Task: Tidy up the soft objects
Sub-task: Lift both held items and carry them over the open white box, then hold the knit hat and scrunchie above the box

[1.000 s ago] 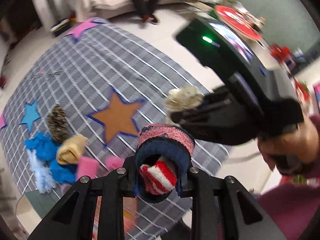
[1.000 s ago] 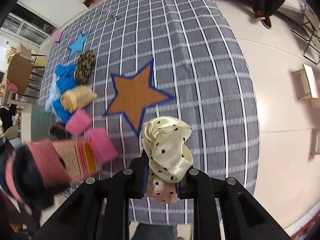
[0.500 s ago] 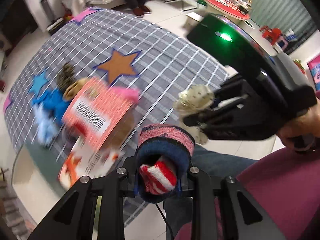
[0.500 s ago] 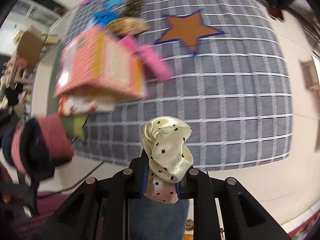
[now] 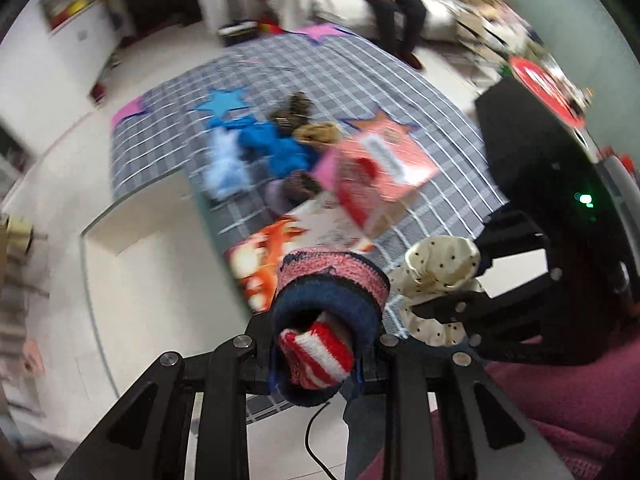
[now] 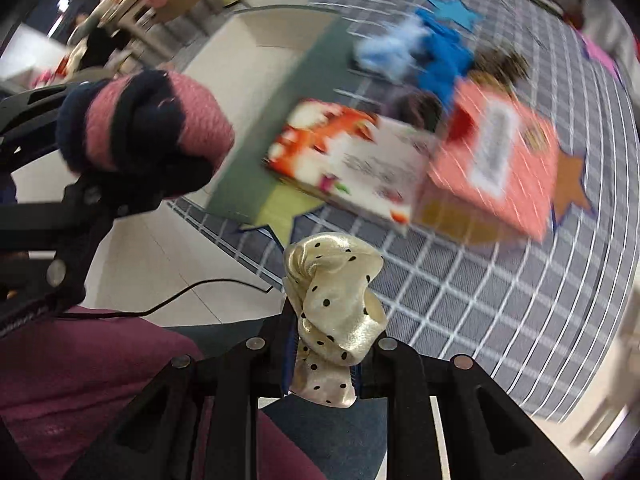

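Note:
My left gripper [image 5: 320, 356] is shut on a rolled knit sock [image 5: 326, 320], navy and pink with a red-and-white striped part; it also shows in the right wrist view [image 6: 144, 140]. My right gripper [image 6: 326, 364] is shut on a cream polka-dot satin scrunchie [image 6: 334, 312], which also shows in the left wrist view [image 5: 440, 280]. Both are held in the air above the near edge of the grey checked rug [image 6: 500, 280]. An open pink cardboard box [image 6: 496, 160] with a white and orange flap [image 6: 352, 160] lies on the rug ahead.
Behind the box lie several soft items: blue fabric [image 5: 280, 148], pale blue fluff [image 5: 224, 164], a tan roll [image 5: 318, 134] and a leopard-print piece [image 5: 296, 106]. A person sits on a sofa [image 5: 396, 4] far back. A black cable [image 6: 192, 288] runs over the floor.
Both grippers swung left, so the box and the soft pile shifted right in view. The sock and the scrunchie stay clamped. Both views are motion-blurred.

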Action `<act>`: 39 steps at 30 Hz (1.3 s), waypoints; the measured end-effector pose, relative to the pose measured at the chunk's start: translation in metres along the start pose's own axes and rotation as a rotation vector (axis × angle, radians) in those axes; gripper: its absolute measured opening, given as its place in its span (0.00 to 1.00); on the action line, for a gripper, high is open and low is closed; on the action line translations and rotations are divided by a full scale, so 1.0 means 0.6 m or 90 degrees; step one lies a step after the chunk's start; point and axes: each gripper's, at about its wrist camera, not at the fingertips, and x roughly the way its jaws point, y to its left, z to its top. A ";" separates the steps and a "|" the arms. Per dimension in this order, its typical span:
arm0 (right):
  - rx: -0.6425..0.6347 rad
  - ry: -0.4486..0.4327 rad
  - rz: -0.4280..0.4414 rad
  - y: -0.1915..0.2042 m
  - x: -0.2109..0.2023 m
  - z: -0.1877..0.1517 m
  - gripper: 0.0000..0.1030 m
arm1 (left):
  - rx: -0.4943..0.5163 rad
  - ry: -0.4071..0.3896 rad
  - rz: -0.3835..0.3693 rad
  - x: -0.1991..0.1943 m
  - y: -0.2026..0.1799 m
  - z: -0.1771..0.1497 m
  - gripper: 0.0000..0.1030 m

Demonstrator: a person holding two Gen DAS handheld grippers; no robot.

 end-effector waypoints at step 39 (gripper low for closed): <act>-0.183 0.018 0.007 0.178 0.026 0.200 0.21 | -0.417 0.019 0.144 0.004 0.218 -0.139 0.28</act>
